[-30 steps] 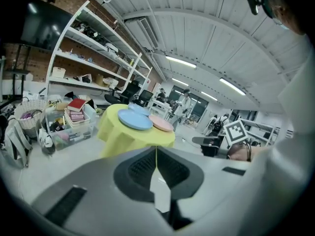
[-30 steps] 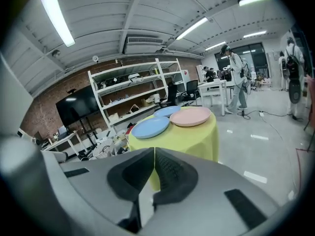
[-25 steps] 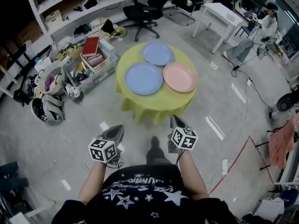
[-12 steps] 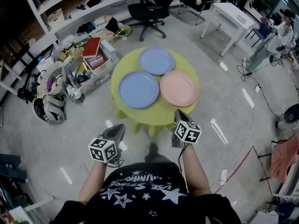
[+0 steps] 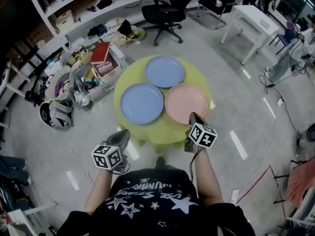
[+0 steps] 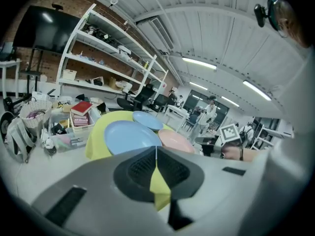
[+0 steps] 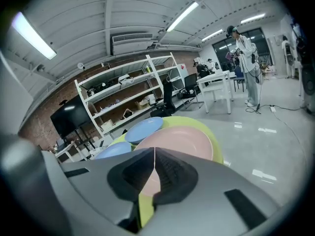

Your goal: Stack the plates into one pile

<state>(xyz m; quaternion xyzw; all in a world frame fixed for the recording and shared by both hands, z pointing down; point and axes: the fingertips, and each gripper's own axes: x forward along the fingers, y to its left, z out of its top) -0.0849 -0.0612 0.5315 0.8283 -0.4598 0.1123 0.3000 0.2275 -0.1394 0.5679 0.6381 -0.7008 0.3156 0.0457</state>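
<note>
A round table with a yellow-green cloth (image 5: 158,132) carries three plates side by side. The near blue plate (image 5: 141,103) lies at the left, a second blue plate (image 5: 164,71) at the back, and a pink plate (image 5: 185,103) at the right. My left gripper (image 5: 123,134) is shut and empty, short of the table's front left edge. It faces the near blue plate (image 6: 129,134). My right gripper (image 5: 193,116), also shut and empty, hangs at the front right edge just short of the pink plate (image 7: 179,139).
Crates with books and clutter (image 5: 101,63) and a backpack (image 5: 56,114) lie on the floor left of the table. A black office chair (image 5: 167,11) stands behind it and a white desk (image 5: 248,18) at the back right. A person (image 5: 300,48) stands at the far right.
Both grippers have come forward toward the table, which now lies closer below me. The right gripper has reached the table's front edge by the pink plate. Both stay shut.
</note>
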